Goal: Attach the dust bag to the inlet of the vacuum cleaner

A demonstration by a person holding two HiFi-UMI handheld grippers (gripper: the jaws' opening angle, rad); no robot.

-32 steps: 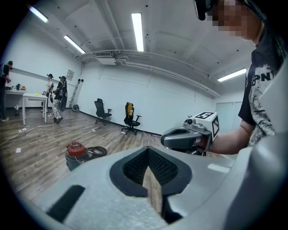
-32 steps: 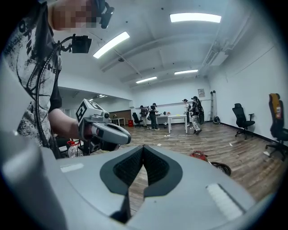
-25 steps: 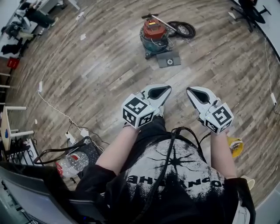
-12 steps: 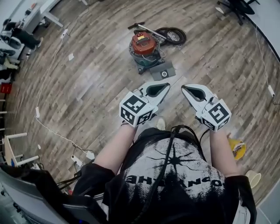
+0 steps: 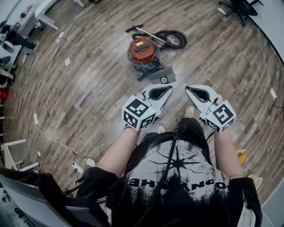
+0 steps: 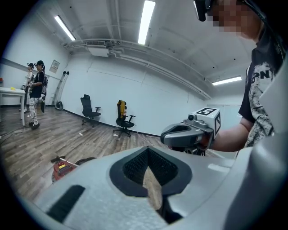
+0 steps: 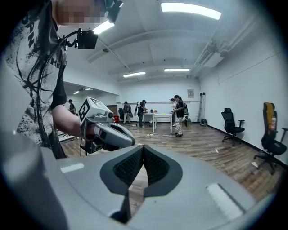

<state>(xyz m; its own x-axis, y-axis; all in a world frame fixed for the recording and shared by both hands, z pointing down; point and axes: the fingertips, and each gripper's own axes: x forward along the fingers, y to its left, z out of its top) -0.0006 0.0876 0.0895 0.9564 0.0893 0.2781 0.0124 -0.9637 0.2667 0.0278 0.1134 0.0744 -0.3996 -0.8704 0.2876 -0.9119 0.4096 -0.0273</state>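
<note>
Vacuum cleaner [image 6: 61,165]: left gripper view, lower body hidden behind the left tongs [image 6: 147,152]; only the red top shows.
Dust bag [image 5: 160,75]: flat grey piece just beside the vacuum cleaner in the head view; detail too small to tell.
Office chair [image 5: 242,6]: cut off by the head view's top edge.
Yellow object [image 5: 240,154]: partly hidden by the right forearm; kind not tellable.
People [image 7: 179,114]: distant, too small to tell what they handle.

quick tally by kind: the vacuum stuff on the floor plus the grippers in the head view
vacuum cleaner: 1
dust bag: 1
hose: 1
grippers: 2 (left gripper, right gripper)
total: 5
</note>
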